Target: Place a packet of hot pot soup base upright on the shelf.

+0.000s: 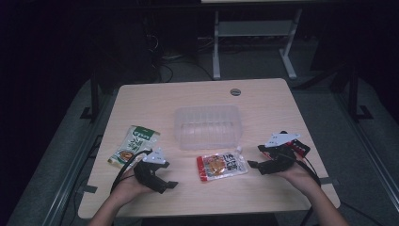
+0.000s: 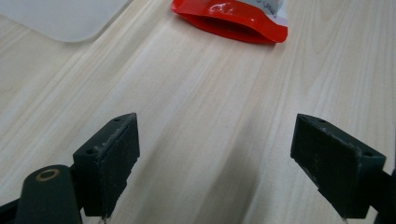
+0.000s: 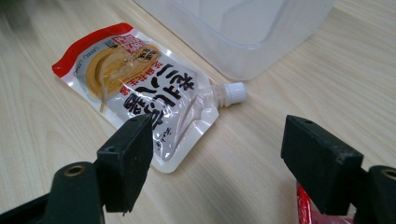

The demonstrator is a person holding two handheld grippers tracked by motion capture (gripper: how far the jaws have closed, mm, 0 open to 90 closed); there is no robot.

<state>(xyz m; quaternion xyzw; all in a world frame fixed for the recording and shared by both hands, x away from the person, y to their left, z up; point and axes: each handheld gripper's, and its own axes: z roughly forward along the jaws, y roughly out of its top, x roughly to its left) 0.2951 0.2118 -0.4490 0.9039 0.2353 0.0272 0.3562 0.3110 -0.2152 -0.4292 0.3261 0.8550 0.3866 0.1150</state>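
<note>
Table: pale wood-grain desk (image 1: 263,99), lit against a dark room; grey cable port (image 1: 235,91) at 12 o'clock near the far edge.
Container: clear plastic tub (image 1: 208,126), empty, at the centre of the desk; its corner shows in the right gripper view (image 3: 243,32).
Red spout pouch: flat on the desk (image 1: 221,165) at 6 o'clock of the tub, just apart from it; red end towards the left gripper, white screw cap (image 3: 232,93) towards the tub. Red edge shows ahead in the left gripper view (image 2: 233,18).
Green pouch: flat (image 1: 135,144) at 8 o'clock of the tub, just beyond the left gripper.
Left gripper: (image 1: 170,184) held low at 9 o'clock of the red pouch, pointing at it; jaws spread wide, nothing between them but bare wood.
Right gripper: (image 1: 254,157) at 3 o'clock of the red pouch, near it; jaws parted, grasping nothing, the pouch's clear lower corner lying just ahead of one jaw, not pinched.
</note>
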